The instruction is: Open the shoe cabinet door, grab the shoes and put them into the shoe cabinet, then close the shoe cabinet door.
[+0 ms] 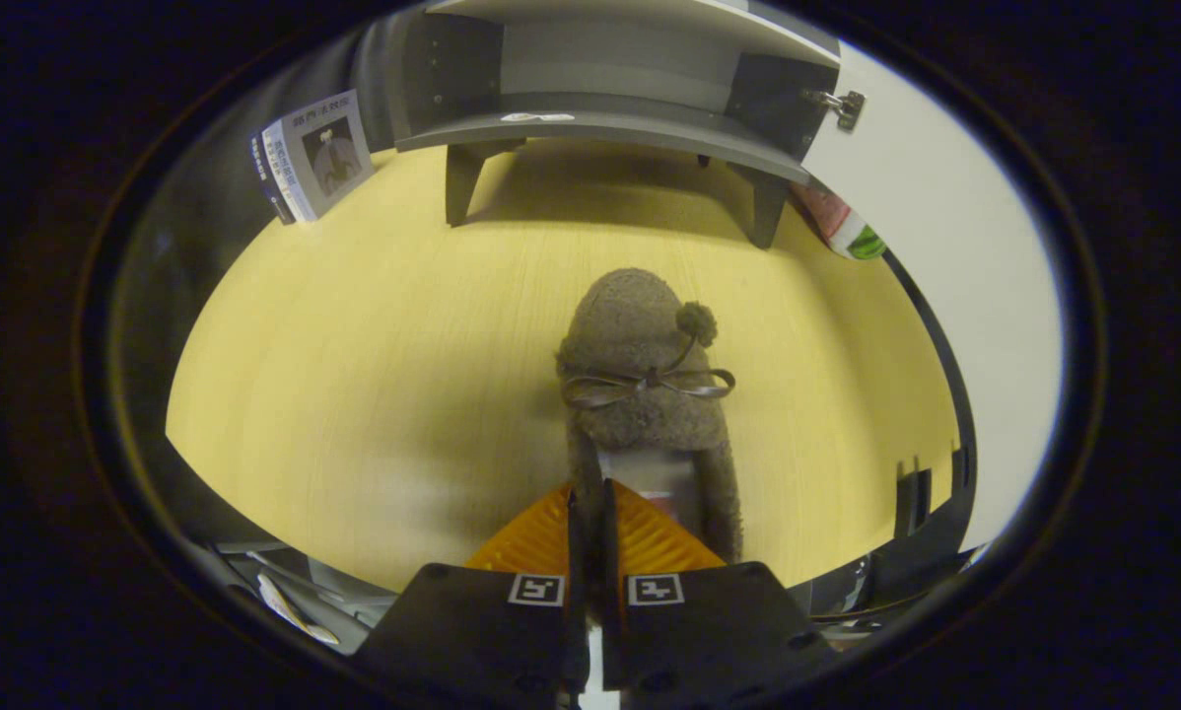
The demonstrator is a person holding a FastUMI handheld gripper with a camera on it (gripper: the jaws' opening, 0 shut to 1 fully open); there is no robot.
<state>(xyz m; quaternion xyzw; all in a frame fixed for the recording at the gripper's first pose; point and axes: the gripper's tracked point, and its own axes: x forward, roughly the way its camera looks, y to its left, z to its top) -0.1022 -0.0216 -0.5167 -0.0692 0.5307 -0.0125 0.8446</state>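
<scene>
- Pinching the near left wall of the shoe (647,375), the gripper (589,513) has its fingers nearly together, both pressing that wall between them.
- Toe points far, toward the shoe cabinet (610,123), whose door (945,266) stands open on the right, probably ready for loading.
- Shoe sits over the table (374,375); whether lifted, I cannot tell.

A pale yellow wood-grain table (354,375) carries a fuzzy brown shoe (640,375) with a bow, its near edge pinched between the gripper (589,508) fingers. Beyond it stands the open grey shoe cabinet (600,123) on short legs, a book (314,153) propped to its left.
</scene>
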